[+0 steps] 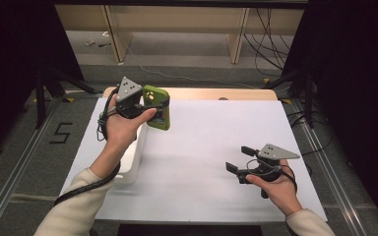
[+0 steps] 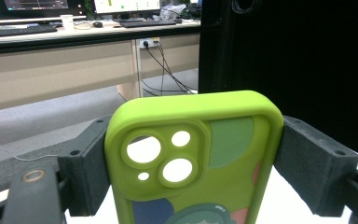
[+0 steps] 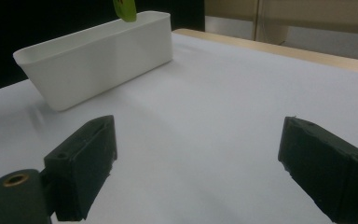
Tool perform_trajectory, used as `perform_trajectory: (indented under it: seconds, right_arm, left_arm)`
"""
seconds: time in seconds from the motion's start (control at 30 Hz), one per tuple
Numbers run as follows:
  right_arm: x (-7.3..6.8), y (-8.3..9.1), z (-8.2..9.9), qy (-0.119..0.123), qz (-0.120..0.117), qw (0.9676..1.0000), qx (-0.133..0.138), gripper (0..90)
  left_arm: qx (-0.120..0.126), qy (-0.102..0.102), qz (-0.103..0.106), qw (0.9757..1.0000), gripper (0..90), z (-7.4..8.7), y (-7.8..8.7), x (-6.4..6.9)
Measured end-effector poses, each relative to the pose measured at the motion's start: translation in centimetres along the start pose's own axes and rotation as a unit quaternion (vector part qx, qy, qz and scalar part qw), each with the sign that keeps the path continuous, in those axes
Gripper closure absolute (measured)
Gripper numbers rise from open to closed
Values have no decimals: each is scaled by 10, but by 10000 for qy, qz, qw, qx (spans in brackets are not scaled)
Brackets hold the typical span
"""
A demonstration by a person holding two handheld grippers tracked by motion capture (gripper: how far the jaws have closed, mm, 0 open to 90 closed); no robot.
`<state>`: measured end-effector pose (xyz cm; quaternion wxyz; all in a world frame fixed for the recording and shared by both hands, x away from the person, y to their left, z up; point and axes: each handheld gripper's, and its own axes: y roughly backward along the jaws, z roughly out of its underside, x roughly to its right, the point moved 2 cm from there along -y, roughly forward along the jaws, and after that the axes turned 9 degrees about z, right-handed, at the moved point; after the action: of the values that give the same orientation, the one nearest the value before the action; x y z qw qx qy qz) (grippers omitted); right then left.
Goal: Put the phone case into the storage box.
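Note:
A lime-green phone case [image 2: 193,158] with camera cutouts and coloured patches is clamped by its two long sides between the jaws of my left gripper [image 2: 193,172]. In the high view the left gripper [image 1: 150,105] holds the phone case [image 1: 157,108] up in the air above the far end of a white bin [image 1: 130,157]. My right gripper [image 1: 237,158] rests low over the white table sheet at the right, open, with nothing between its jaws. The right gripper view has its own jaws spread around the right gripper's midpoint [image 3: 196,158] and the bin [image 3: 98,60] beyond, with a green tip of the case [image 3: 125,9] above it.
The white sheet [image 1: 206,147] covers a wooden table [image 1: 216,93], whose far edge shows past it. Dark stands and cables flank both sides. A desk with monitors [image 2: 74,18] lies beyond the table in the left gripper view.

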<state>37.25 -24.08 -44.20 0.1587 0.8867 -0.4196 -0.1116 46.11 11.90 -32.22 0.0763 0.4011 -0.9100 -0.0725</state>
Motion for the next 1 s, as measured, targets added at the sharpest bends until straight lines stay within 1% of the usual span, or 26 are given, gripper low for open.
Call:
perform_trajectory:
  seconds: [1.0]
  right_arm:
    - [1,4,1,-11,17,10000,33,126]
  left_arm:
    - [37,11,-220,9997,177,-1,7,-17]
